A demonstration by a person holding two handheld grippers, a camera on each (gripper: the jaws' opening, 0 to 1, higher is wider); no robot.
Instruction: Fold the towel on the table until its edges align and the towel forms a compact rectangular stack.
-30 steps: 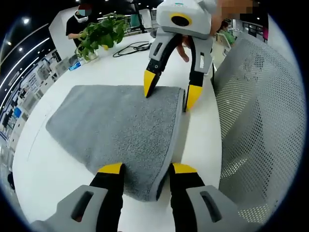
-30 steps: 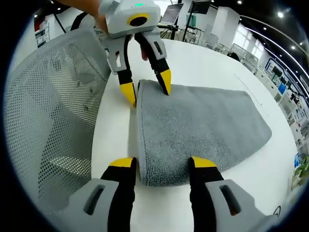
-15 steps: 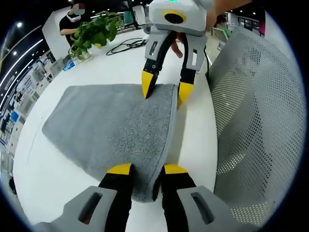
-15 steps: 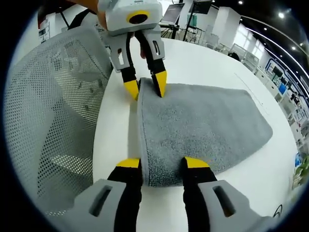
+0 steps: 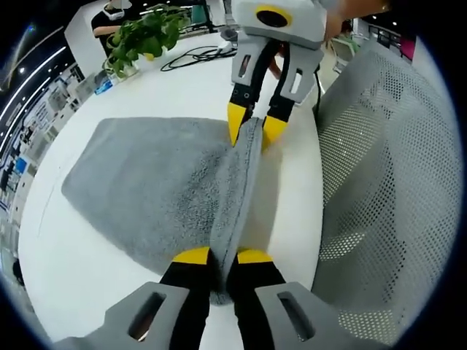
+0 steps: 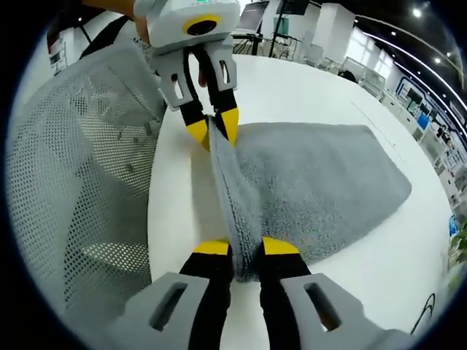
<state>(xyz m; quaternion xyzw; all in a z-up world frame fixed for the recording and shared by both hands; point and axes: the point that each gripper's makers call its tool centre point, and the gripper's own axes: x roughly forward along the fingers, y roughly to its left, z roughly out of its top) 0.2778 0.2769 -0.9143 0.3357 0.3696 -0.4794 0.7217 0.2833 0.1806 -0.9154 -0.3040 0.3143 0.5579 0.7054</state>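
Towel edge hidden between left tool jaws.

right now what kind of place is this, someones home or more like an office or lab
Most likely an open office or lab, not a home. The grey towel lies on a long white table beside a mesh office chair, with a potted plant and a black cable at the far end and rows of workstations beyond.

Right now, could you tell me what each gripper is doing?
Left gripper: closed on the towel edge.
Right gripper: closed on the same edge, at its other corner.
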